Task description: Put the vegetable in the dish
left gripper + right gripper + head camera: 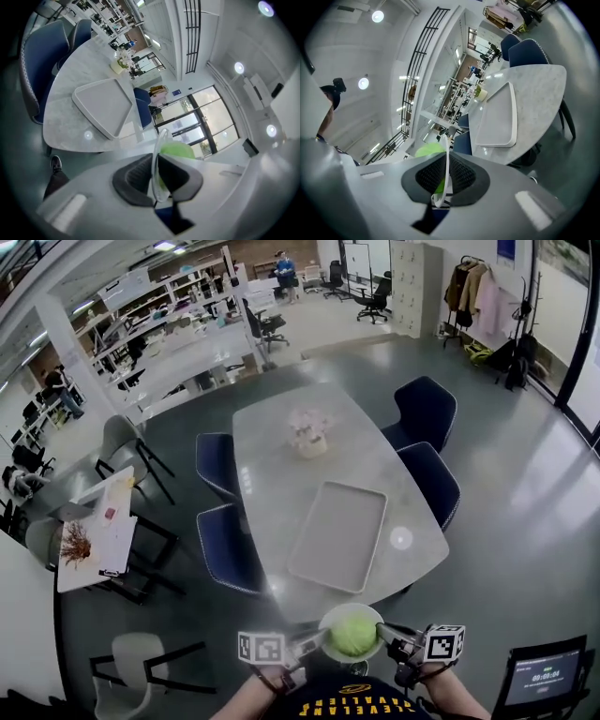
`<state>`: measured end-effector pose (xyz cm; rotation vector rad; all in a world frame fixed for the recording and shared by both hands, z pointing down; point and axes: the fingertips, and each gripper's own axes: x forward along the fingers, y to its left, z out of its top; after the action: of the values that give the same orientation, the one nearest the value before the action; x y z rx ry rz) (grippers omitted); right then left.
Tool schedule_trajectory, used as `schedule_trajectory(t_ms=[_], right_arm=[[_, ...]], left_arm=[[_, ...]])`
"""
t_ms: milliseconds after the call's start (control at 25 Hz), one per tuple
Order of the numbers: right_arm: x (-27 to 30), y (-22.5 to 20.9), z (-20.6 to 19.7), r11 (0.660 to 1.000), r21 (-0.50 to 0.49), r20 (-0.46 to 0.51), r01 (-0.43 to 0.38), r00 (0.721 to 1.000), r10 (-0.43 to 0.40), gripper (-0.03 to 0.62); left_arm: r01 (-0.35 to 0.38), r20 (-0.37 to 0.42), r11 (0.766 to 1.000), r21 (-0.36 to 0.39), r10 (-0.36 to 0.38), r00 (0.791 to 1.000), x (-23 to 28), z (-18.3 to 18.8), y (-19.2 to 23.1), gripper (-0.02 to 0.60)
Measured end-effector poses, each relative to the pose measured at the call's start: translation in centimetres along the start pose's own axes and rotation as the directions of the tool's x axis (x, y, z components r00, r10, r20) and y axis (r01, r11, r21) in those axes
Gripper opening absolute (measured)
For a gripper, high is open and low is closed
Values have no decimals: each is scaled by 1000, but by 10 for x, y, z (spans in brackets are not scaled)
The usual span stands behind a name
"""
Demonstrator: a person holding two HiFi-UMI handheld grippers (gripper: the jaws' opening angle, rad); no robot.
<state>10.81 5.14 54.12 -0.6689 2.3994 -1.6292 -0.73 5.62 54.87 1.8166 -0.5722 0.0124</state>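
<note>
Short of the table [356, 446], left gripper [314, 643] and right gripper [386, 634] clamp opposite rims of a white dish [352, 608] holding a green vegetable [354, 636].

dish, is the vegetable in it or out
In. The green vegetable sits inside the white dish, which the left gripper and right gripper hold by opposite rims.

Grey polished floor [525, 521], pale table [272, 474] flanked by blue chairs [427, 409] (white shelving [169, 306] stands farther back).

Bright, even indoor light from ceiling lamps [378, 16], glare spot on table [412, 521], heavy fisheye edges.
</note>
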Motion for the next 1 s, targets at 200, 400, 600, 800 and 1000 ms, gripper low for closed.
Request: schedule_trajectory(t_ms=[200, 400, 600, 800, 1000], right_arm=[[36, -13, 28, 1000, -9, -5, 13, 1000, -13, 18], [73, -25, 61, 998, -32, -30, 45, 998, -46, 17], [114, -35, 84, 998, -25, -36, 52, 998, -53, 18], [143, -67, 106, 990, -37, -66, 133, 989, -135, 21], [149, -79, 125, 993, -12, -121, 120, 985, -121, 21]], left_arm=[[-48, -5, 998, 30, 48, 999, 8, 41, 29, 42], [-81, -7, 995, 51, 81, 997, 14, 87, 53, 51], [-98, -13, 994, 56, 99, 995, 11, 125, 79, 52], [-138, -8, 989, 45, 139, 990, 18, 156, 108, 55], [-179, 7, 984, 17, 179, 984, 33, 171, 112, 58]])
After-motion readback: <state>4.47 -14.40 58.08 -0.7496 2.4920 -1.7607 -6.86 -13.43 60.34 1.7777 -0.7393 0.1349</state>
